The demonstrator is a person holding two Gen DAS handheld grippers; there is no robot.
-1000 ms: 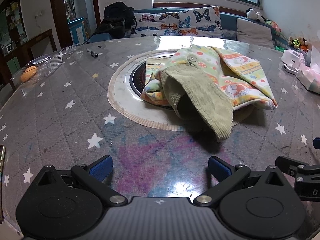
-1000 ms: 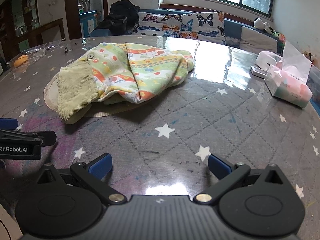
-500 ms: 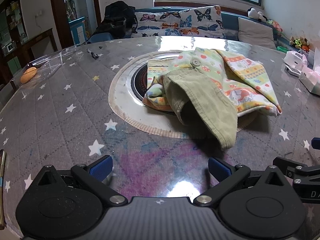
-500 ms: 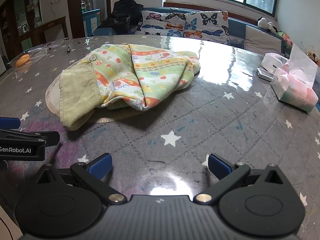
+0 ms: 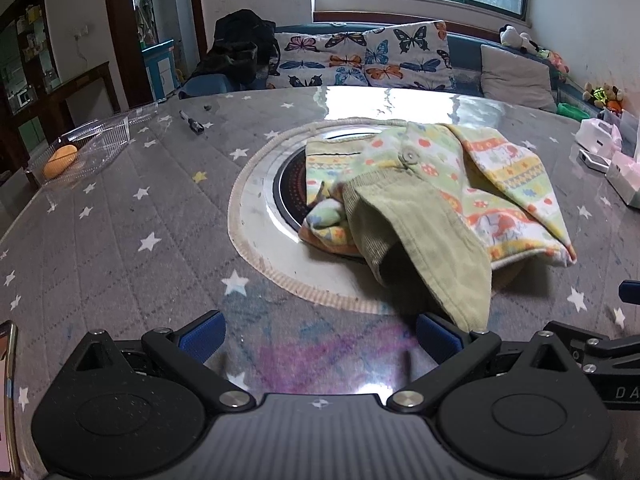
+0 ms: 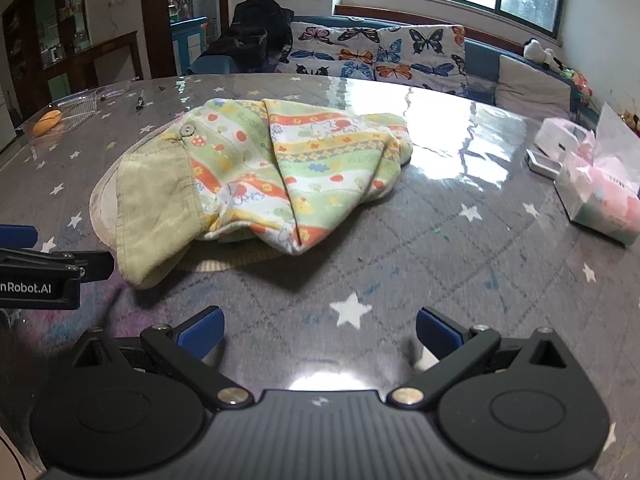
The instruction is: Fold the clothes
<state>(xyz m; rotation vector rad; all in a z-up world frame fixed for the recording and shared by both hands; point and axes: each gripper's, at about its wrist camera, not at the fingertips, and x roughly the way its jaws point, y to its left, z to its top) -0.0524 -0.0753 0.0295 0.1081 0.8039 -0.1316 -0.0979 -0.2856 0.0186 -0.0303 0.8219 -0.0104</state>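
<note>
Lying crumpled mid-table: garment [image 5: 436, 200], draped partly over the inset burner [image 5: 290, 190].

Left gripper [image 5: 320, 332] and right gripper [image 6: 318, 326] are held spread wide and empty at its near edge; tissue pack [image 6: 600, 204] is noted far right.

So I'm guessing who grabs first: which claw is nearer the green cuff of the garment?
Left. The left claw has the green cuff just beyond its right fingertip; the right claw sits farther back, to the cuff's right.

garment [image 5: 432, 200] on table [image 5: 120, 240] centre, tissue box [image 6: 600, 204] right, tray [image 5: 80, 148] far left
</note>
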